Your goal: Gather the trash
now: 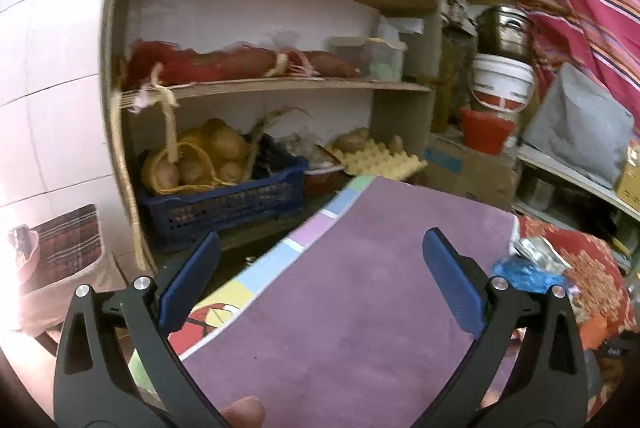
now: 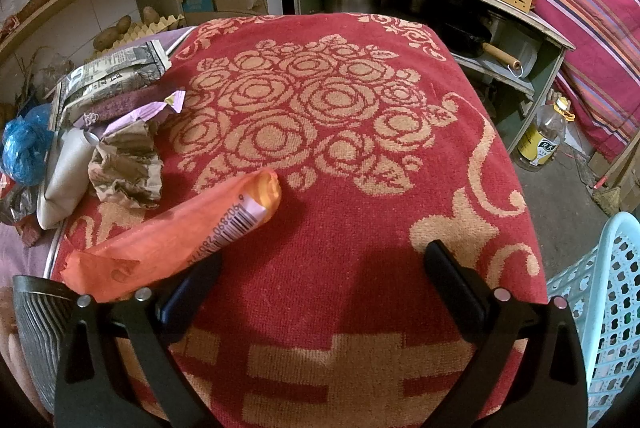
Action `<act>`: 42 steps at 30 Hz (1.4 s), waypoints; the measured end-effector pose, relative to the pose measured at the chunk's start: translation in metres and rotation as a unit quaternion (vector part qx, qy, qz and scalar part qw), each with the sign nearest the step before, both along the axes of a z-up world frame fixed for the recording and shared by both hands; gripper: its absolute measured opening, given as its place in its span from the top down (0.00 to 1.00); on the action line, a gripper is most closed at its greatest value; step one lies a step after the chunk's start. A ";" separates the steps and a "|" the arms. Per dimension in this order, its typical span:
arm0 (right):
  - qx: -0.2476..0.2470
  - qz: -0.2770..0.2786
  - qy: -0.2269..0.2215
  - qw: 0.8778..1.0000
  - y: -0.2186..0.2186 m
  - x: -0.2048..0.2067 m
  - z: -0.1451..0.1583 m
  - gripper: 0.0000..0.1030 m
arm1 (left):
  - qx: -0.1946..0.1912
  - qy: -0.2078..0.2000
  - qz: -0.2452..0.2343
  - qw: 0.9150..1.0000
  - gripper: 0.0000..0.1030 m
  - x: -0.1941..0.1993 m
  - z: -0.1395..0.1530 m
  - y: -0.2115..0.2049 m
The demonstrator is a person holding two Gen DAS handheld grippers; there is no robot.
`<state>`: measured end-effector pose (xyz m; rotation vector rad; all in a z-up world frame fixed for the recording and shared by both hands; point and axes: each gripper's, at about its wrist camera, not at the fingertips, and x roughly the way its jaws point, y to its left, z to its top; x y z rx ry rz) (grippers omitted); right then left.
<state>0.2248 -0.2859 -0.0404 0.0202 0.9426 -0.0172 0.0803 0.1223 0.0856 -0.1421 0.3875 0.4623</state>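
In the right wrist view, trash lies at the left edge of a red rose-patterned cloth: an orange wrapper, crumpled brown paper, a purple wrapper, folded newspaper, a white pouch and a blue plastic bag. My right gripper is open above the cloth; the orange wrapper lies over its left finger. My left gripper is open and empty over a purple mat. The blue bag shows at its right.
A light blue perforated basket stands at the right of the cloth. Shelves hold a blue crate of potatoes, an egg tray and red netted sacks. A bucket, pots and an oil bottle stand beyond.
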 end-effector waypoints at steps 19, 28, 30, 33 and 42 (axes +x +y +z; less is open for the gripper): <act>-0.001 0.000 0.000 1.000 0.000 0.000 0.000 0.03 | 0.069 -0.065 -0.098 0.991 0.05 -0.104 0.021 -0.130; -0.001 0.000 0.000 1.000 0.000 0.000 0.000 0.03 | 0.135 -0.064 -0.104 0.983 0.05 -0.178 0.065 -0.165; -0.001 0.000 0.000 1.000 0.000 0.000 0.000 0.03 | 0.156 -0.066 -0.106 0.980 0.05 -0.190 0.071 -0.173; -0.001 0.000 0.000 1.000 0.000 0.000 0.001 0.03 | 0.176 -0.077 -0.115 0.975 0.05 -0.203 0.079 -0.180; 0.000 0.000 0.000 1.000 0.000 0.000 0.001 0.03 | 0.075 -0.078 -0.150 0.983 0.05 -0.207 0.093 -0.148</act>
